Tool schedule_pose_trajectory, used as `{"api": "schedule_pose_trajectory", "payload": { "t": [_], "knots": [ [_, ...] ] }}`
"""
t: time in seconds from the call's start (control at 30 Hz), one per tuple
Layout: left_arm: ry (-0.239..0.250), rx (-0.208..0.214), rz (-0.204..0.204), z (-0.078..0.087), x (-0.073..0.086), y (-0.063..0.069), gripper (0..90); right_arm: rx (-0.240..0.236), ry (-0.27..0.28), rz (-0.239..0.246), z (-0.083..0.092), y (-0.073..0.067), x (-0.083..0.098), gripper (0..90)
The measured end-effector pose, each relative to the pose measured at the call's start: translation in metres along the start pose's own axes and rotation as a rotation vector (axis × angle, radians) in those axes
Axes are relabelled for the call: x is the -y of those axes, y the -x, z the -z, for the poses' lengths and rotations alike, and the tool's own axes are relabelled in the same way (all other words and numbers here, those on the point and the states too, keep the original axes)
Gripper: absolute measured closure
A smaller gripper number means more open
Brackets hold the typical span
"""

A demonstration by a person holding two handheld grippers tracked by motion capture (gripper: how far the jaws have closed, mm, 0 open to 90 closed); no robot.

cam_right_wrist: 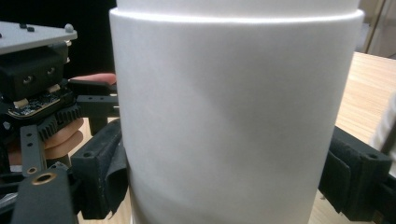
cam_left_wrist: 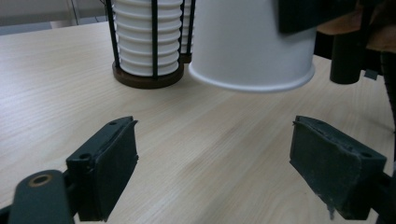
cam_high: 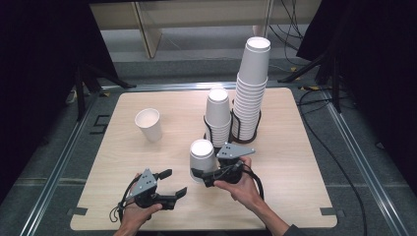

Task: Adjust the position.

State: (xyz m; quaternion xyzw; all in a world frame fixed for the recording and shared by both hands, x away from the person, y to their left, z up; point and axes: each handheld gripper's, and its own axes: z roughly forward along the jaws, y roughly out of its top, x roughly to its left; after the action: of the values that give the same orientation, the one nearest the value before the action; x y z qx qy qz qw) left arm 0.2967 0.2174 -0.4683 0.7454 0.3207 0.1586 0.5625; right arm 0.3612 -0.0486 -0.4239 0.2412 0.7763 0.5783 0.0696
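Cup, white paper and upside down, sits between the jaws of my right gripper at the lower middle of the high view; in the right gripper view its wall has my black pads pressed to it on both sides, so I am grasping it. In the left gripper view its rim hangs clear above the desk, not set down.

My left gripper waits at the lower left of the high view, jaws spread and nothing between them, with bare wood between the pads in its own view.

Going outward, two stacks of inverted cups stand in black wire holders above my right hand: a short stack and a tall stack just beside it to the right. One loose cup stands mouth up, well apart at the centre left.

My judgement: one cup is already out on the desk, a second is in my grip and partway through its move, and it has yet to be turned over or set down. Plenty remain in the stacks.

No brand, label or writing is readable on the plain cups, holders or grippers.
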Motion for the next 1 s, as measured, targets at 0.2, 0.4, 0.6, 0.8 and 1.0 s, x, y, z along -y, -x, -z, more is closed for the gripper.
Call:
{"api": "schedule_pose_trajectory", "payload": {
  "t": [0.2, 0.4, 0.6, 0.8, 1.0],
  "knots": [
    [0.055, 0.050, -0.012, -0.005, -0.001, 0.006, 14.5, -0.019, 0.000, 0.029, -0.009, -0.008, 0.002, 15.6],
    [0.051, 0.046, -0.032, -0.006, -0.002, 0.008, 14.5, -0.043, 0.000, 0.063, -0.017, -0.017, 0.003, 15.7],
    [0.051, 0.052, -0.030, -0.009, -0.001, 0.009, 13.6, -0.046, -0.015, 0.103, -0.022, -0.024, 0.004, 15.9],
    [0.036, 0.046, -0.043, -0.010, -0.001, 0.012, 9.1, -0.073, 0.006, 0.102, -0.025, -0.028, 0.005, 15.9],
    [0.032, 0.049, -0.050, -0.012, -0.001, 0.013, 3.3, -0.109, 0.015, 0.094, -0.028, -0.033, 0.005, 15.9]
  ]
}}
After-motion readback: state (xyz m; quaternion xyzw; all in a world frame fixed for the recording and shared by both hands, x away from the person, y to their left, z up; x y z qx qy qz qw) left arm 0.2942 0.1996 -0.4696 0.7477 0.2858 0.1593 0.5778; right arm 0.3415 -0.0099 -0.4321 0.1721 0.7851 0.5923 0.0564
